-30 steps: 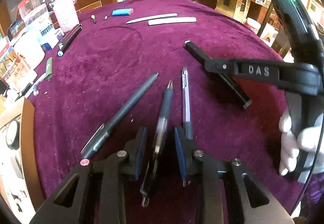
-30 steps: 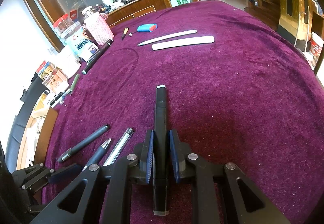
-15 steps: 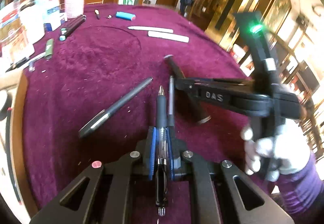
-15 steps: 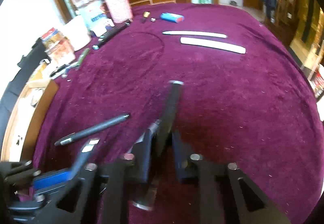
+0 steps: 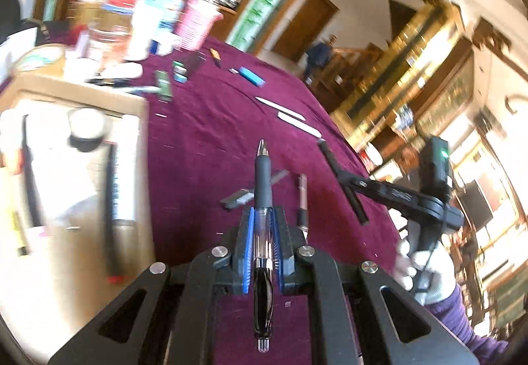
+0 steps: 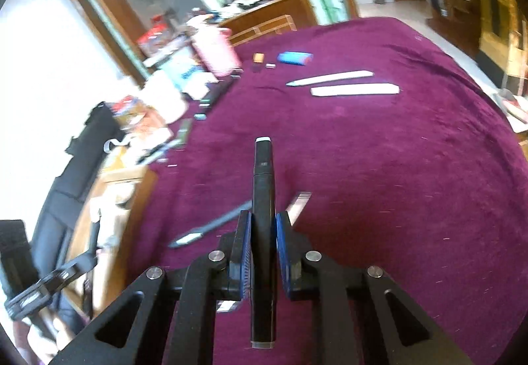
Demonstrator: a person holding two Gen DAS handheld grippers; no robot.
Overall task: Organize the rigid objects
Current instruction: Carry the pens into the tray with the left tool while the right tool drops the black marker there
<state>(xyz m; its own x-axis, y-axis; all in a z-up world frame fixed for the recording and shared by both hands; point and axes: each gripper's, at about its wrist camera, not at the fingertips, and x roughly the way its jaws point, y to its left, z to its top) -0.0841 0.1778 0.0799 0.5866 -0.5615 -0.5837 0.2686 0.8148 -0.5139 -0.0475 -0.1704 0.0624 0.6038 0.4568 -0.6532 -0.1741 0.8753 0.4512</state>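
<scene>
My left gripper [image 5: 263, 226] is shut on a clear gel pen [image 5: 263, 180] with a black rubber grip, held above the purple cloth [image 5: 204, 140] with its tip pointing forward. To its right, my right gripper [image 5: 350, 184] holds a black marker [image 5: 333, 163] in the air. In the right wrist view that gripper [image 6: 263, 233] is shut on the black marker [image 6: 262, 180], which runs straight out between the pads. A dark grey pen [image 6: 211, 226] and a silver pen [image 6: 298, 203] lie on the cloth beneath.
An open cardboard box [image 5: 82, 94] with markers and a round tin stands off the table's left edge. Two white flat strips [image 6: 330, 79], a blue block [image 6: 293, 57], a pink woven cup [image 6: 216, 49] and jars sit at the far side.
The left gripper closed on the gel pen, lifted it off the cloth and swung left toward the box. The right gripper rose with the black marker.
</scene>
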